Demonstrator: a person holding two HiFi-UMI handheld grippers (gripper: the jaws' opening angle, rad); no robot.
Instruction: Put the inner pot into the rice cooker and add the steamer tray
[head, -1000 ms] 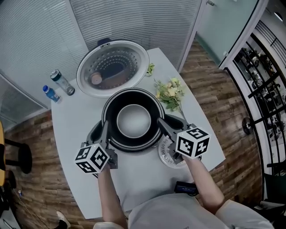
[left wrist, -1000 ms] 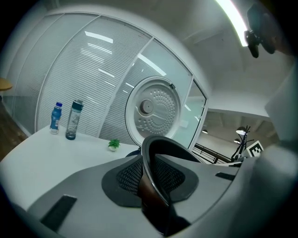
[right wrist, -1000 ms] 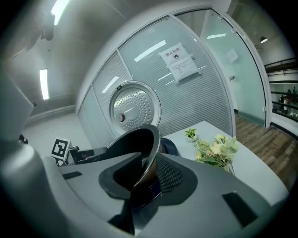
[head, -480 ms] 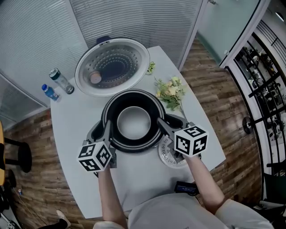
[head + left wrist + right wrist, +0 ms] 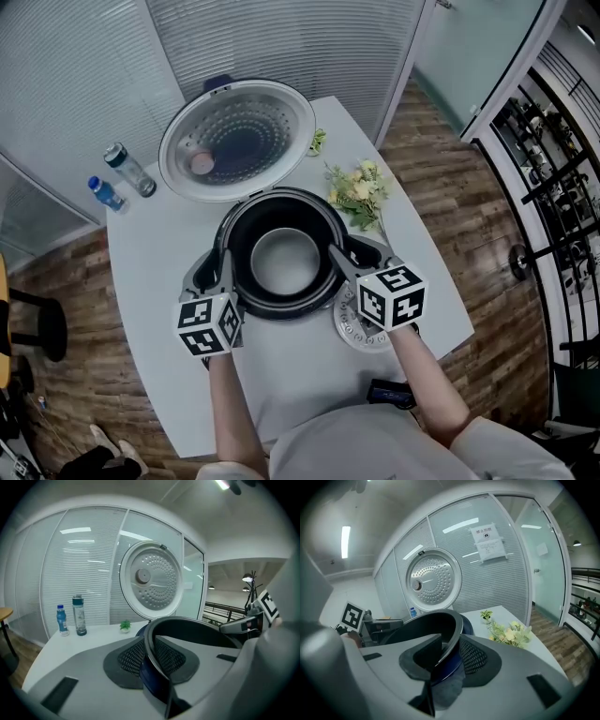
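**Both Grippers Pinched the Inner Pot's Rim Over the Cooker**

Head view: no brand could be read. The only print was the black-and-white square markers on each gripper's cube. The inner pot [image 5: 281,258], round, with dark walls and a dull grey floor, sat in the mouth of the rice cooker [image 5: 367,249]; how deep it sat could not be told. The left gripper [image 5: 225,272] held its left rim and the right gripper [image 5: 336,258] its right rim. The cooker's round white lid [image 5: 236,141] stood open behind, its inner face dimpled. The steamer tray [image 5: 354,330], a pale perforated disc, lay on the white table [image 5: 159,253] just beside the cooker, partly under the right gripper. Two bottles [image 5: 131,172] stood at the left, with labels too small to read. Yellow-white flowers [image 5: 356,195] lay at the right.

Left gripper view: the jaws had just been closing. The pot's thin black rim [image 5: 197,632] ran between the dark mesh-textured pads [image 5: 126,660], which clamped it. The cooker's glossy blue body showed below.

Right gripper view: the jaws had just been easing slightly wider. Even so, the rim [image 5: 452,634] sat pinched between the pads [image 5: 476,658]. A paper notice [image 5: 487,541] hung on the ribbed glass wall, its red heading too small to read.
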